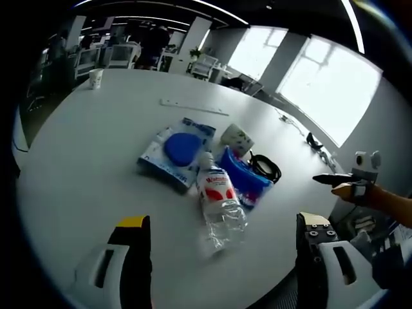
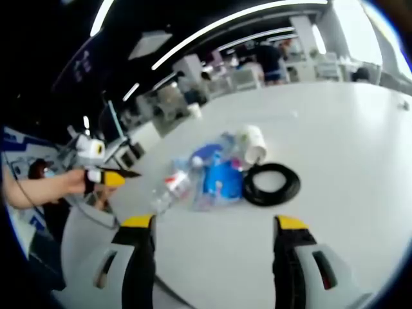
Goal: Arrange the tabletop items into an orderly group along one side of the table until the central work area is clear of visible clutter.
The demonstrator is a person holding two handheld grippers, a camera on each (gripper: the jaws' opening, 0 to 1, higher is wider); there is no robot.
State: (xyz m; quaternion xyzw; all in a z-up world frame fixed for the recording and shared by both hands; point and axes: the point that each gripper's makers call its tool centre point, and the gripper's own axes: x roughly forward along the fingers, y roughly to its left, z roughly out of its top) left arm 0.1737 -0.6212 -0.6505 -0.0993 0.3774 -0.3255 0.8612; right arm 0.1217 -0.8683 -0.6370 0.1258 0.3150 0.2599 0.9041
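Observation:
A cluster lies mid-table: a blue and white packet, a clear plastic bottle with a red label on its side, a blue pouch, a white roll and a coiled black cable. My left gripper hovers open above the table's near edge, short of the bottle. From the opposite side, my right gripper is open too, facing the cable, pouch, roll, bottle and packet. Neither holds anything.
A paper cup stands at the far edge, and a flat white strip lies beyond the cluster. The white table is bare around them. Office desks and chairs surround it. A hand holds the other gripper off the table's side.

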